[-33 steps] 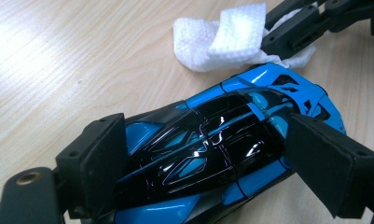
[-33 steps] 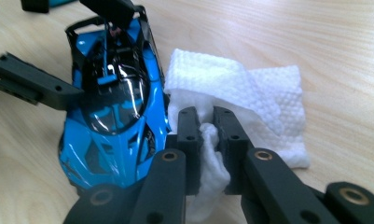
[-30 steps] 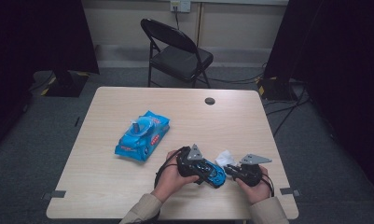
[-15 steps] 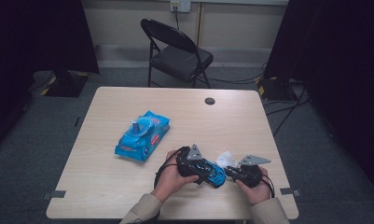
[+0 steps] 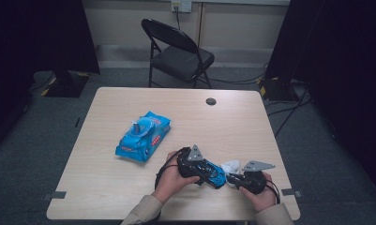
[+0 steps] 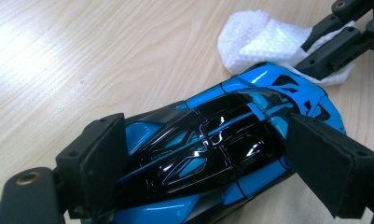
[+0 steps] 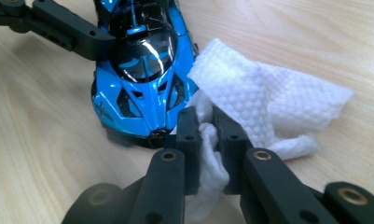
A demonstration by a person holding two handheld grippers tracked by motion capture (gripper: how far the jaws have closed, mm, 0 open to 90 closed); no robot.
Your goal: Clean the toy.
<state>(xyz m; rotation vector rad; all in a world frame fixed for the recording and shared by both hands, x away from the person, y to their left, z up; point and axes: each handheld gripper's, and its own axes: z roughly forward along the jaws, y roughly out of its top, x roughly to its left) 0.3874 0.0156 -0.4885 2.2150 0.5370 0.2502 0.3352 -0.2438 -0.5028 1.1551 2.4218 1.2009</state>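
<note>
Little has changed since a second ago: both hands hold their places at the near edge of the table [image 5: 129, 187], and the wipe pack [image 5: 142, 136] lies where it lay, at about 10 o'clock from the hands. The left gripper [image 6: 208, 154] stands wide, its pads clamped on the flanks of the blue toy car [image 6: 222, 144], which sits on the wood with its nose toward the right gripper [image 7: 205, 140]. That gripper, at 3 o'clock from the car in the high view, is nearly closed, pinching a crumpled white wipe [image 7: 268, 98] between its pads; the wipe spreads beside the car's front corner and touches it. The pack is blue, its top flap lifted open; what is inside cannot be made out.
</note>
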